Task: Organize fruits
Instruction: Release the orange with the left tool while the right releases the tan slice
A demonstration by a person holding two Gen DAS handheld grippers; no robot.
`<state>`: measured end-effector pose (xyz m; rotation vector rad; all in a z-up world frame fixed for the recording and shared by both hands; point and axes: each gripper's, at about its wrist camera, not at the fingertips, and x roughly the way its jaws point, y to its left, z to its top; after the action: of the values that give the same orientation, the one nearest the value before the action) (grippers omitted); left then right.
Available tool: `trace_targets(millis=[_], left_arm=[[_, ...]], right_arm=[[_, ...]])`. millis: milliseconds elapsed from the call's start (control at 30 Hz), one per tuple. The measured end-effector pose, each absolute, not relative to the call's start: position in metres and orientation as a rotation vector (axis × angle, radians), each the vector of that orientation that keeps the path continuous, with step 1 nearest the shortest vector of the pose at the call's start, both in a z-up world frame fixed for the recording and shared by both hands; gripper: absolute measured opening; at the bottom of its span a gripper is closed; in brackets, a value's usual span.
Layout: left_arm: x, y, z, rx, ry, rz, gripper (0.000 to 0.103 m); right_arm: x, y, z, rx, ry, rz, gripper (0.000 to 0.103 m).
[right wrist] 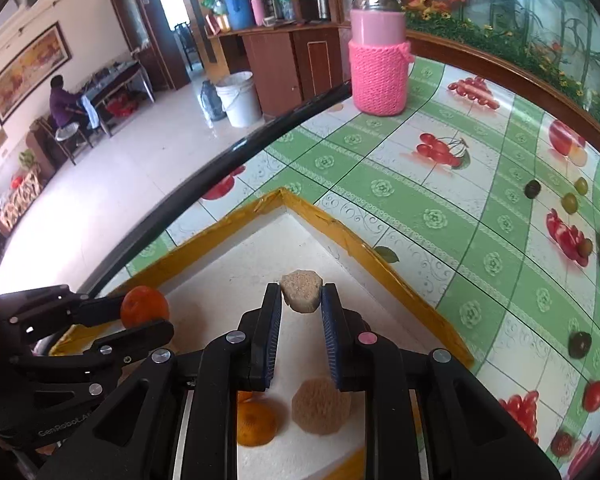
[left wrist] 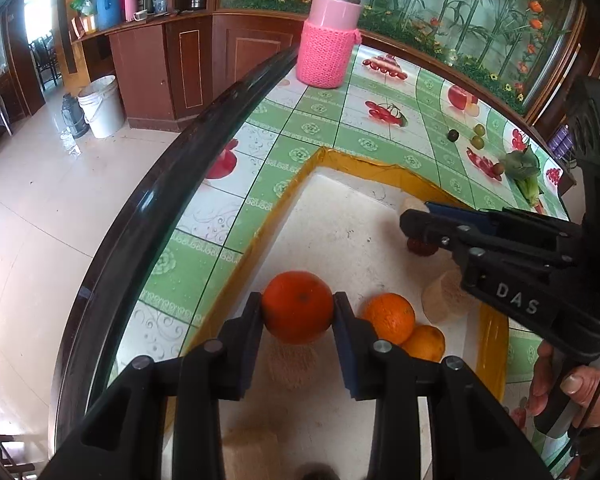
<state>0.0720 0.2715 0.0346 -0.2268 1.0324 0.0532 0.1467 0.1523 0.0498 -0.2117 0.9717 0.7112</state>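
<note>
My left gripper is shut on a deep-orange orange, held just above the white tray with its yellow taped rim. Two more oranges lie in the tray right beside it. My right gripper is shut on a tan lumpy chunk over the tray's far corner. In the left wrist view that right gripper reaches in from the right, with a dark red fruit under it. The right wrist view shows the left gripper with its orange at the left.
Round tan pieces and an orange lie in the tray. Small dark and green fruits and leafy greens sit on the fruit-print tablecloth. A pink flask stands at the far edge. The table's black rim runs along the left.
</note>
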Motion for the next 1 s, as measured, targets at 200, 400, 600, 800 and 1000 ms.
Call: trace_targets(millis=[200,400,600,800,1000], left_arm=[[0.080,0.273,0.026,-0.214,1.056,0.054,0.037],[0.084,0.273,0.018,-0.200,1.070,0.061,0.037],[0.086,0.265,0.016,-0.143,1.071,0.067,0.038],[0.085,0.263,0.017,-0.128,1.083,0.066,0.041],[0.074,0.263,0.026,-0.131,1.059,0.090,0.053]], right_arm=[[0.163,0.163,0.034,-0.257,1.007,0.713,0.020],[0.167,0.167,0.027,-0.290,1.032,0.727,0.020],[0.168,0.165,0.025,-0.284,1.046,0.727,0.020],[0.164,0.158,0.025,-0.273,1.056,0.707,0.026],[0.146,0.144,0.038,-0.269,1.028,0.693,0.031]])
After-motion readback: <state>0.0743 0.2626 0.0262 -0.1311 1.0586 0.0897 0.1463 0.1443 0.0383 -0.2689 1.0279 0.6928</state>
